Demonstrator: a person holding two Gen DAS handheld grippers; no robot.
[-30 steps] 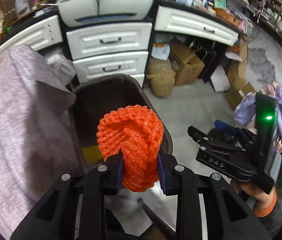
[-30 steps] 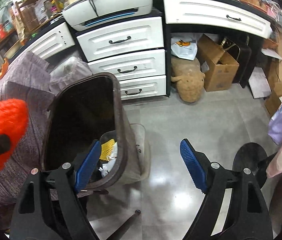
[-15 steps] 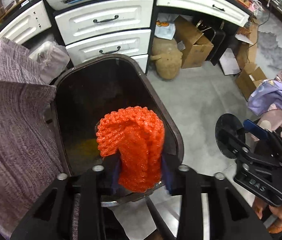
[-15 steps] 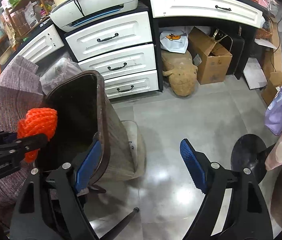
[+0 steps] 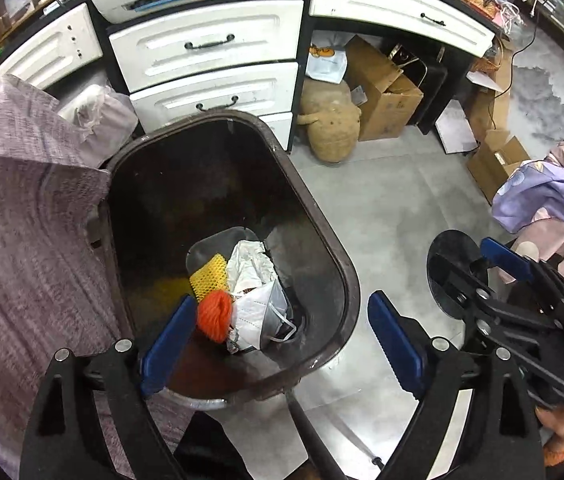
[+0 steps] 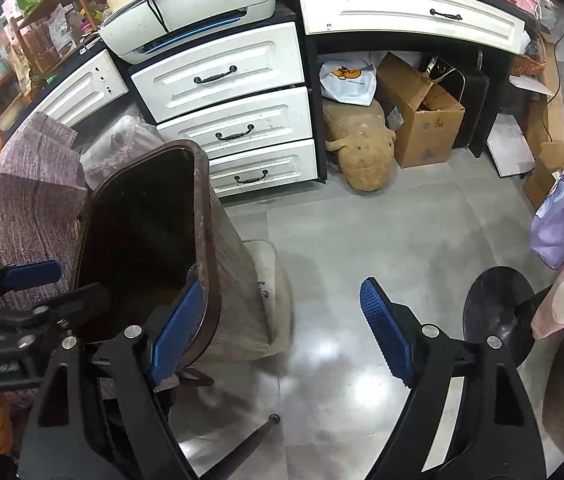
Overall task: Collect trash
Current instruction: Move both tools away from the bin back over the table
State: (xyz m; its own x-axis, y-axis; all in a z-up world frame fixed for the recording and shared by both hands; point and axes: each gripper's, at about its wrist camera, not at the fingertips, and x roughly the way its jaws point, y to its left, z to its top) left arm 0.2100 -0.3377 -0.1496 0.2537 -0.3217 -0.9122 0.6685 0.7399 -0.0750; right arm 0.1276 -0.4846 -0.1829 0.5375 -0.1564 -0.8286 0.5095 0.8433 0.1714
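Observation:
A tall dark brown trash bin (image 5: 334,240) stands on the floor; it also shows in the right wrist view (image 6: 209,232). My left gripper (image 5: 277,340) is open and empty above the bin's near rim. An orange foam net (image 5: 214,315) lies at the bin's bottom beside a yellow foam net (image 5: 209,277) and crumpled white paper with a face mask (image 5: 257,300). My right gripper (image 6: 277,328) is open and empty over the floor, right of the bin; it also shows in the left wrist view (image 5: 494,280).
A table with a grey-purple cloth (image 5: 21,240) stands left of the bin. White drawers (image 6: 233,120) with a printer (image 6: 193,4) on top are behind. A plush toy (image 6: 362,160) and cardboard boxes (image 6: 422,120) sit under the desk. A black round base (image 6: 498,308) stands on the floor at right.
My left gripper has opened and the orange foam net has dropped into the bin. The left gripper has moved further over the bin. The right gripper has stayed open.

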